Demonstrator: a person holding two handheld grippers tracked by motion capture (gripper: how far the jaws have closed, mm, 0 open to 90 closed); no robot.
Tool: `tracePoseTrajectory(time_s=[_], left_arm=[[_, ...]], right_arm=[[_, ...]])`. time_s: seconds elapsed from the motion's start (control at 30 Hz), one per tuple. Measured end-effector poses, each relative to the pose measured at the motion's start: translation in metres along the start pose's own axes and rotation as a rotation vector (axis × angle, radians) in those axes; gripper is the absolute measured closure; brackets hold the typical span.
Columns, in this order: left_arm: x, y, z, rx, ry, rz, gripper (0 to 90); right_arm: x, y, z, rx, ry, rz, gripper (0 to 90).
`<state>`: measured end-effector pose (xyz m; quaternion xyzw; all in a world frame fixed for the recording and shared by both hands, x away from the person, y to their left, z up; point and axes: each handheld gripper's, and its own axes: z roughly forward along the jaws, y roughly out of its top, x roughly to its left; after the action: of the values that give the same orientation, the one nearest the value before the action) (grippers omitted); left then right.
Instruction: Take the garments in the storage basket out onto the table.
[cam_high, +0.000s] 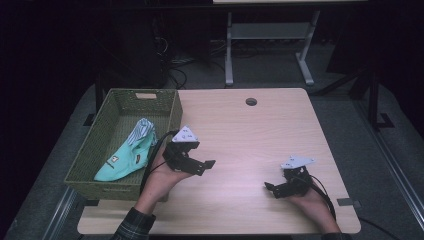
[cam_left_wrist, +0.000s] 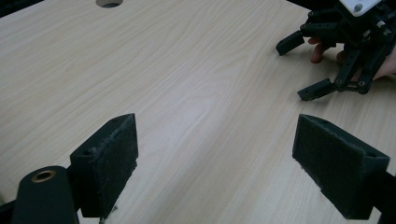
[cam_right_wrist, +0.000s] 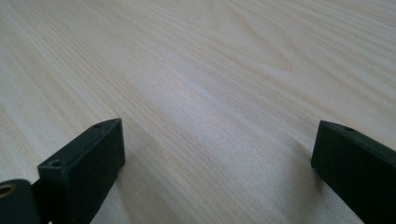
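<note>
Both grippers hover over the bare wooden surface (cam_high: 250, 135), jaws apart and empty: left gripper (cam_high: 202, 167) just beside the green basket (cam_high: 107, 112) holding folded clothes (cam_high: 127, 155), right gripper (cam_high: 274, 190) well apart.

Pale wooden table (cam_high: 260, 130) with a round cable hole (cam_high: 251, 102) near the far edge; at its left, a green woven rectangular basket (cam_high: 170, 115) holding folded mint-green and striped cloth (cam_high: 127, 155). Just right of the basket, left gripper (cam_high: 200, 165), empty, jaws apart, over bare wood. Well apart at near right, right gripper (cam_high: 274, 189), also empty.
</note>
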<state>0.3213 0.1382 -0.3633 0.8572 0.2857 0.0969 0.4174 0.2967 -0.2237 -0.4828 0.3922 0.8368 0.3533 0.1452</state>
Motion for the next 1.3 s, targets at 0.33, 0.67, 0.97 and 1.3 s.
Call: tracePoseTrajectory(time_s=[0.33,0.67,0.97,1.3], left_arm=[[0.007,0.000,-0.009,-0.002,0.001,-0.010,13.6],[0.012,-0.001,-0.015,0.002,-0.006,-0.004,13.9],[0.020,-0.004,-0.024,0.000,-0.008,-0.001,16.3],[0.029,-0.009,-0.032,0.011,-0.011,-0.013,21.1]], right_arm=[[0.000,0.000,0.000,-0.001,0.001,-0.001,2.3],[0.000,0.000,0.000,-0.001,0.001,-0.001,2.4],[0.000,0.000,0.000,-0.001,0.001,-0.001,2.3],[0.000,0.000,0.000,-0.001,0.002,-0.003,2.3]])
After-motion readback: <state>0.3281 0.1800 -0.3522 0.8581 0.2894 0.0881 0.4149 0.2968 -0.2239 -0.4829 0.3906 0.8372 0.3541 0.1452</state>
